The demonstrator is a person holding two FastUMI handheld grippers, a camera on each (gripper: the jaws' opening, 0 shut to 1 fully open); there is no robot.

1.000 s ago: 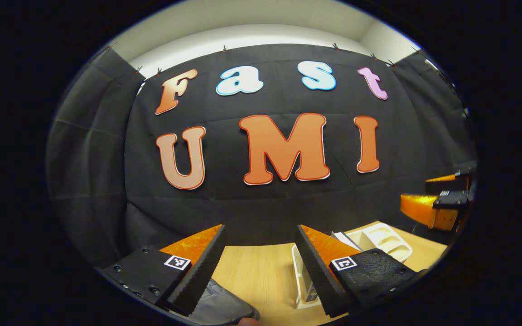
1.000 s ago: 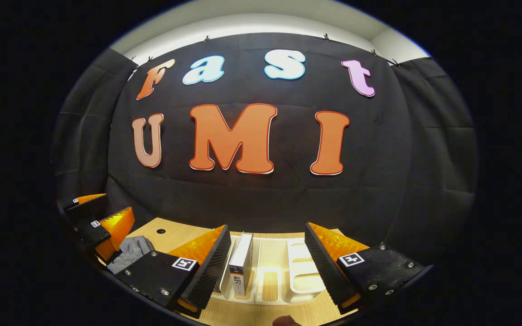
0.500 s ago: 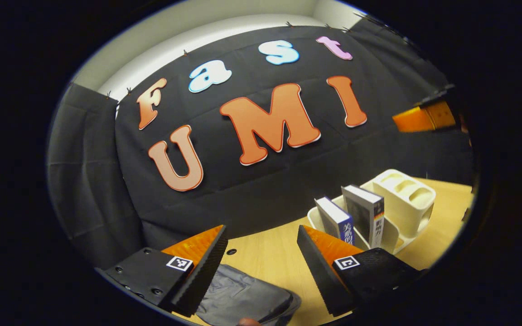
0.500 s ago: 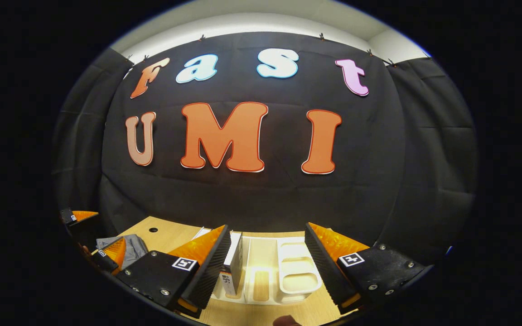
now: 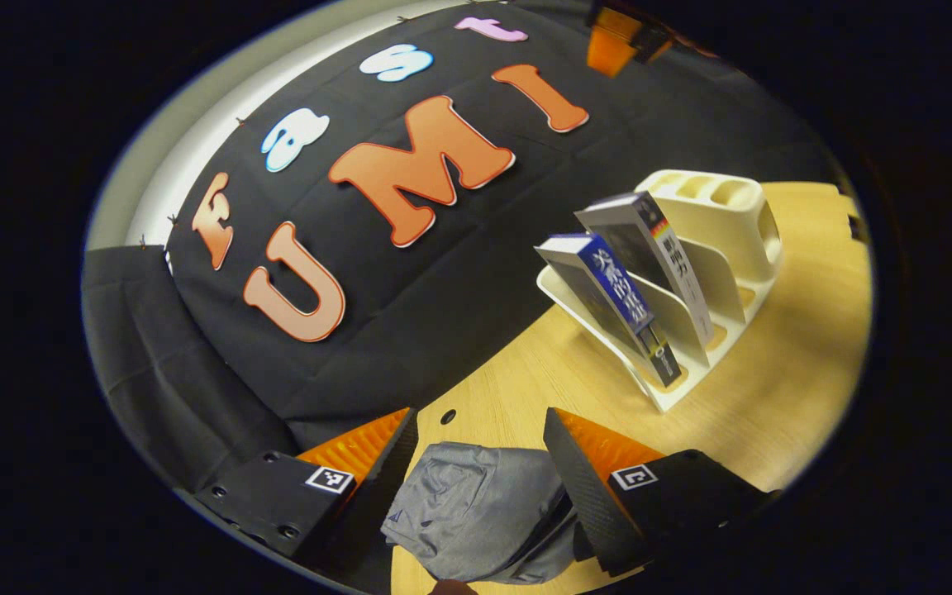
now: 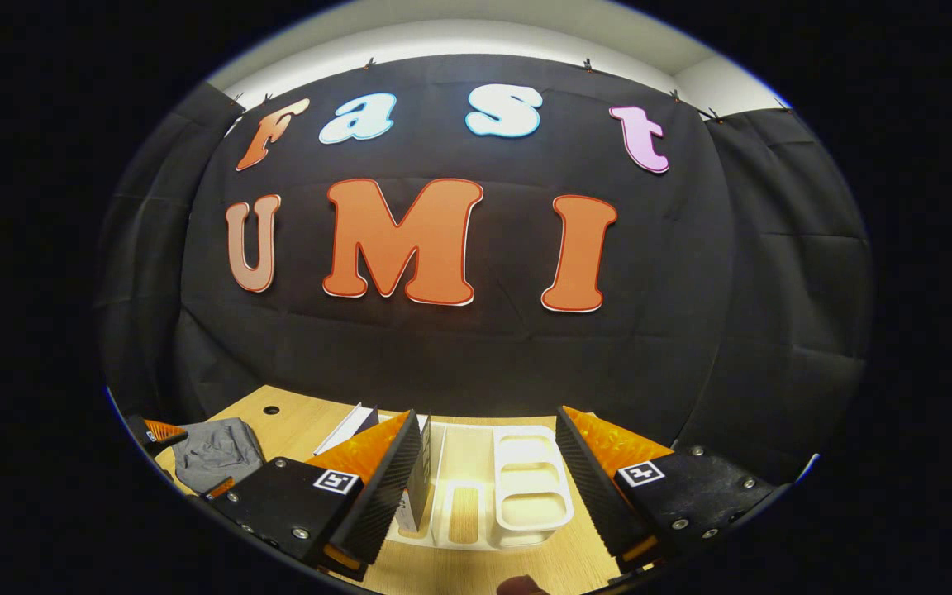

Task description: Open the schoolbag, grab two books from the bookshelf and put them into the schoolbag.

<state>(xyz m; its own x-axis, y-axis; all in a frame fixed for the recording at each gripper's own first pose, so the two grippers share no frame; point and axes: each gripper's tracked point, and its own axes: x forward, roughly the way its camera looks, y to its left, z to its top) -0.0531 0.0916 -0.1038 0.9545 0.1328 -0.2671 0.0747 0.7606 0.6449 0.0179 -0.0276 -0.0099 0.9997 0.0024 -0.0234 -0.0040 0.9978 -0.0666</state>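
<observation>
The left gripper (image 5: pixel 476 487) has its fingers spread above the grey bag (image 5: pixel 476 512) on the bench (image 5: pixel 782 388). The right gripper (image 6: pixel 488 479) also has its fingers spread, before the white rack (image 6: pixel 525 487) holding two books (image 5: pixel 608 289), right of the bag.

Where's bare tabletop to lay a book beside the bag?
Bare table runs between the grey schoolbag and the white bookshelf, widening in front of the shelf. A narrower strip lies from the bag toward the table's hole. Crowded: the shelf slots holding two books.
</observation>
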